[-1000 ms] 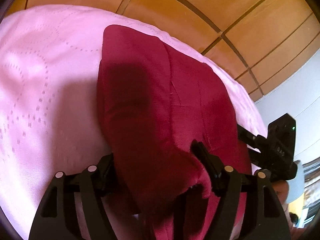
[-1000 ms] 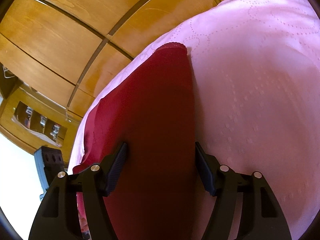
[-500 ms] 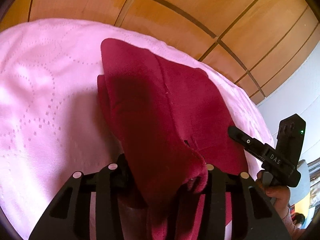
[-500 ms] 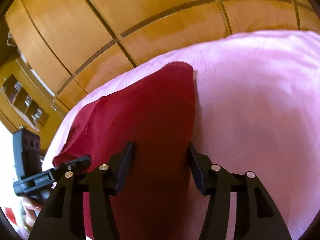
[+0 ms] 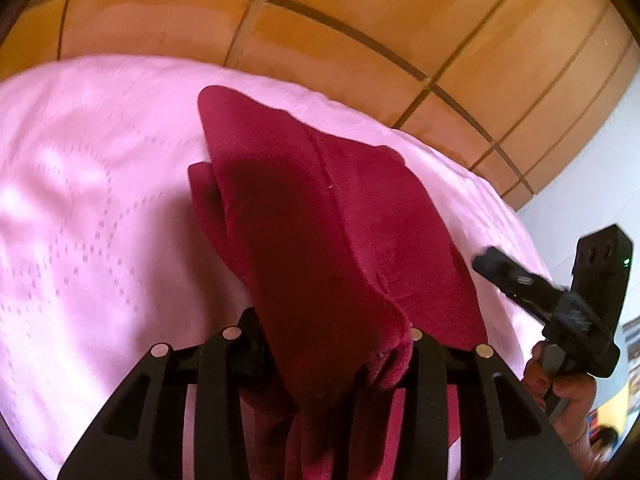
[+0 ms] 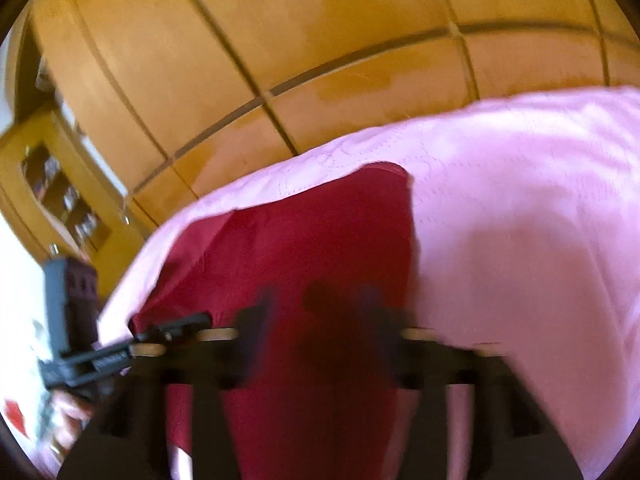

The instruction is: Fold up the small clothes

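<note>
Cloth comes first, right up close: one dark red garment, soft and fuzzy like fleece. Its near edge is bunched up between the jaws of the left gripper, which is pinching that bunch and closing a little more. From there the garment slopes away and down onto the bed.

In the right wrist view, the right gripper is blurry. Its jaws are opening wide. The red cloth lies between them, but the fingers do not seem to press on it.

A person's hand shows low on the right of the left view, holding the right gripper by its handle.

I think the garment is light and floppy. It sags where nothing holds it up, and it will not stay stiff. It is not slippery and it will not break. The best places to hold it are the corners or a hem, one on each side, so it hangs flat and does not crumple. Holding a thick bunch in the middle, like now, makes lumps.

Under it is one pink bed cover with dotted stitch lines. The far tip of the garment lies near the far edge of the bed.

Behind the bed stand wooden wardrobe doors, and a small shelf nook with tiny things I cannot make out.

I count one garment, two grippers, one bed.
</note>
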{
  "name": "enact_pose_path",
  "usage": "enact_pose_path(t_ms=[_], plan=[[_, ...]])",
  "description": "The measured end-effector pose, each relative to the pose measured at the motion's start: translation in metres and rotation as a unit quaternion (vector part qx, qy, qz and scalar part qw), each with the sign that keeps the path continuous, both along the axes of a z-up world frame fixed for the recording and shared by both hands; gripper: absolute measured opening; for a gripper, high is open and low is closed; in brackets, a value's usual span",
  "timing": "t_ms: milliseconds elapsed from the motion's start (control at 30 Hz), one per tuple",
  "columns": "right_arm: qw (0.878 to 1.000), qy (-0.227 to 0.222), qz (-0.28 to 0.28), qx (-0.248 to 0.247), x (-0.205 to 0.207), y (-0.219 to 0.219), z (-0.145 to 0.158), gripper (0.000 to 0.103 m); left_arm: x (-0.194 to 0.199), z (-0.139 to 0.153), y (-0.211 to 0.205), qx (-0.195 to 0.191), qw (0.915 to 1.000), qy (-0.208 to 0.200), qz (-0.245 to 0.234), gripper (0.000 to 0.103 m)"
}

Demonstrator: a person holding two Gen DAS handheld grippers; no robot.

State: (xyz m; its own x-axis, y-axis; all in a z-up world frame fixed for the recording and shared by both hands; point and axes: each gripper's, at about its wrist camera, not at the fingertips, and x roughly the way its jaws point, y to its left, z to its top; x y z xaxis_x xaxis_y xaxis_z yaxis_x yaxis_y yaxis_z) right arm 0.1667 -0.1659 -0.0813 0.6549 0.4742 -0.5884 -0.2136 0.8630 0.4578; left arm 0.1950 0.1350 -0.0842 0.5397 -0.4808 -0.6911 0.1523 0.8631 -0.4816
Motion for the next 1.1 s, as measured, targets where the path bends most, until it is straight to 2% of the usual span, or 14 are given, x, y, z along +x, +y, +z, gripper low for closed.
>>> enact_pose_path(t_ms=[100, 167, 233, 367, 400, 500, 567, 833, 1100], plan=[[1.000, 0.018, -0.015, 0.005, 0.001, -0.014, -0.009, 0.080, -0.002, -0.004, 0.002, -0.005, 1.0000, 0.004, 0.004, 0.038], [0.999, 0.043, -0.006, 0.016, 0.007, -0.021, -0.021, 0.071, -0.001, -0.008, 0.002, -0.005, 1.0000, 0.006, 0.006, 0.039], [0.995, 0.078, 0.016, 0.057, 0.014, -0.022, -0.035, 0.065, 0.002, -0.012, 0.001, -0.002, 0.9999, 0.009, 0.006, 0.041], [0.983, 0.121, 0.034, 0.132, 0.035, -0.018, -0.059, 0.064, 0.005, -0.020, 0.003, 0.000, 0.9999, 0.015, 0.002, 0.043], [0.983, 0.118, 0.037, 0.133, 0.039, -0.015, -0.059, 0.061, 0.004, -0.021, 0.002, 0.003, 0.9999, 0.014, 0.001, 0.044], [0.990, 0.099, 0.042, 0.092, 0.044, 0.002, -0.051, 0.054, 0.002, -0.018, -0.006, 0.028, 0.9995, 0.010, 0.008, 0.041], [0.994, 0.072, 0.048, 0.071, 0.039, 0.006, -0.038, 0.048, -0.001, -0.011, -0.012, 0.044, 0.9990, 0.001, 0.006, 0.039], [0.999, -0.024, 0.035, -0.007, -0.001, 0.009, 0.013, 0.047, -0.016, 0.026, -0.059, 0.082, 0.9936, -0.068, -0.038, 0.037], [0.996, -0.070, -0.022, -0.046, -0.026, -0.032, 0.045, 0.047, -0.002, 0.049, -0.105, 0.058, 0.9912, -0.090, -0.078, 0.037]])
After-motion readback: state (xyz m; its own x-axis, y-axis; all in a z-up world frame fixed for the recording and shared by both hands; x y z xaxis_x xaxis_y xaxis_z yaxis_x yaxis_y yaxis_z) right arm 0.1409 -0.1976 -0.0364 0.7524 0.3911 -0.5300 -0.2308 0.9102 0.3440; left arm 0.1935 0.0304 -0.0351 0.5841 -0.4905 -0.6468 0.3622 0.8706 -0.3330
